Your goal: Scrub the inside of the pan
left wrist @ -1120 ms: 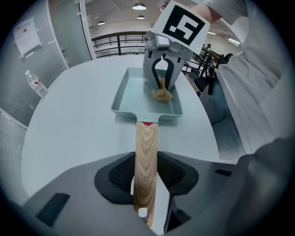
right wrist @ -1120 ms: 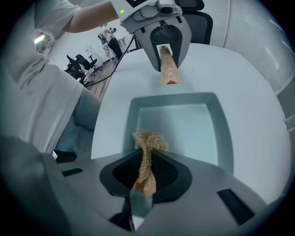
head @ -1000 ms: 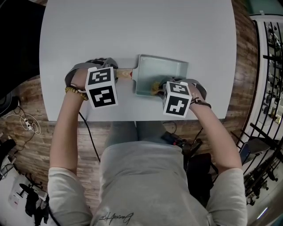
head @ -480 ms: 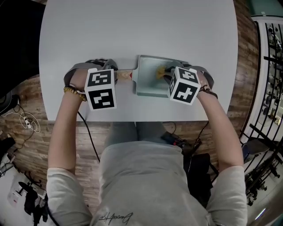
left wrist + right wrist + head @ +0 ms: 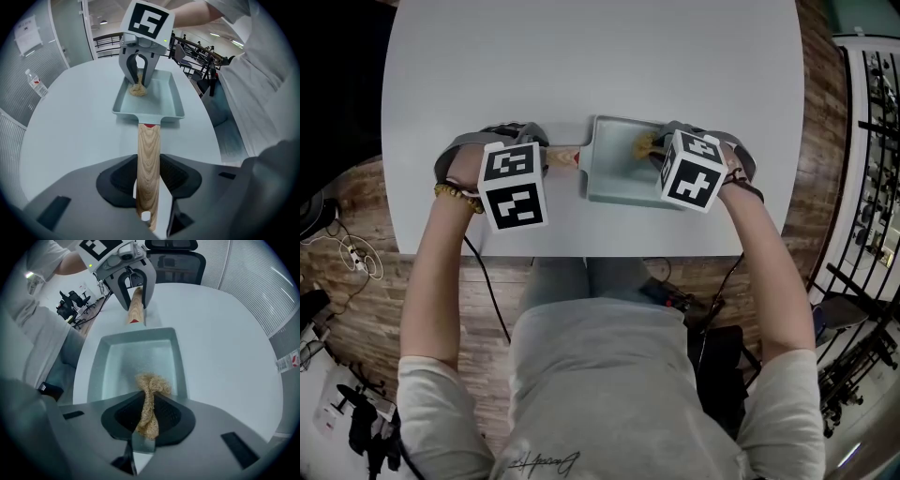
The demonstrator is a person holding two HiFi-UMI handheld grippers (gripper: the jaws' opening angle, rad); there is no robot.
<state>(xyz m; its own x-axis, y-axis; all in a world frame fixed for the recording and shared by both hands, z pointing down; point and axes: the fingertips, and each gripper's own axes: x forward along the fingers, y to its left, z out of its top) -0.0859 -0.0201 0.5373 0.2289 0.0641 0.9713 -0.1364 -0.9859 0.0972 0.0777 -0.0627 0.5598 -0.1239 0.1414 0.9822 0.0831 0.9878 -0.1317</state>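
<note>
We see the pale green rectangular pan [image 5: 614,176] lying flat on the grey counter [image 5: 581,56], near the counter's 6 o'clock edge in the head view. Its wooden handle [image 5: 565,157] points out toward 9 o'clock.

Our left tool [image 5: 149,177] comes down steeply at the 9 o'clock side of the pan. Its jaws stand fairly wide and are clamped on the handle. In the left gripper view the pads press on both sides of the wood, close to the end with the hanging hole.

Our right tool [image 5: 146,417] stands over the pan's 3 o'clock half and also points steeply down. Its jaws are narrow and pinch a tan, fibrous scrubber [image 5: 151,386]. The bunched end of the scrubber sticks out past the jaw tips and sits inside the pan. In the head view the scrubber is toward the pan's 12 o'clock wall, a little to the 9 o'clock side of the right tool's marker cube [image 5: 692,171]. The pan floor around the scrubber looks bare and faintly shiny.
</note>
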